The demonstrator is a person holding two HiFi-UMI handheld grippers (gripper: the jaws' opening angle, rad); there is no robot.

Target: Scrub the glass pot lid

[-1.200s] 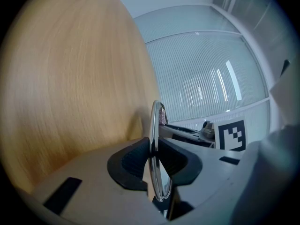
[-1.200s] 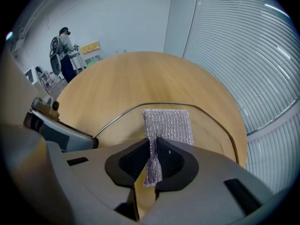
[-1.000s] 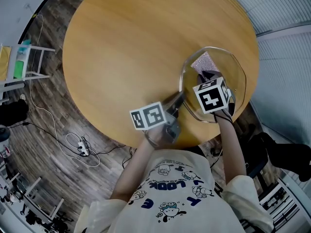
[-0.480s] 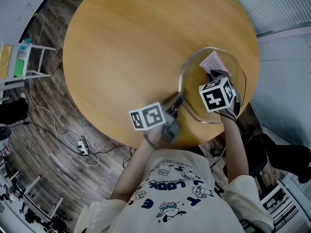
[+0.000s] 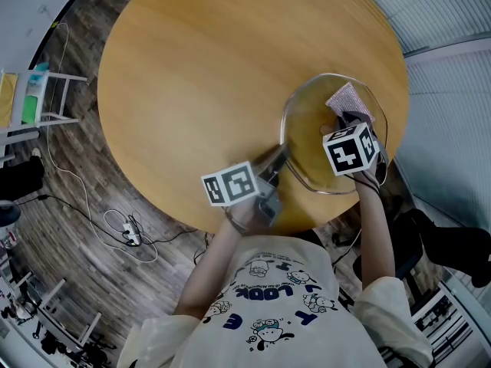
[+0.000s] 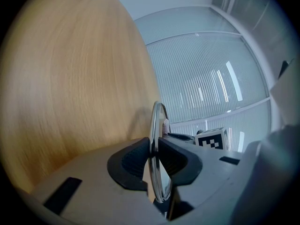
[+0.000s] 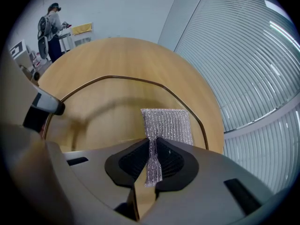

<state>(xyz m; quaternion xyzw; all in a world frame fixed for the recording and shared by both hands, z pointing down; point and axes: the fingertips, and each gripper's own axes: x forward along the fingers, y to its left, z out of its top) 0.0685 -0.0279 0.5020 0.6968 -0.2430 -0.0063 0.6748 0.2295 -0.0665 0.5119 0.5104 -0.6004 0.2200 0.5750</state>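
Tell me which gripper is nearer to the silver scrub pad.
Right. The right gripper pinches the silver scrub pad between its jaws, over the glass pot lid. The left gripper clamps the lid's opposite rim, apart from the pad.

**Pad slides right across the lid**

In the head view the right gripper (image 5: pixel 350 116) shifts toward the right side of the lid (image 5: pixel 305 140). It carries the pad (image 5: pixel 347 98), pinched in its jaws, from near the lid's upper middle to just inside the upper right rim (a steady drift, step by step through both earlier pictures). Its marker cube (image 5: pixel 351 149) moves right with it, and the forearm (image 5: pixel 374 228) behind swings the same way.
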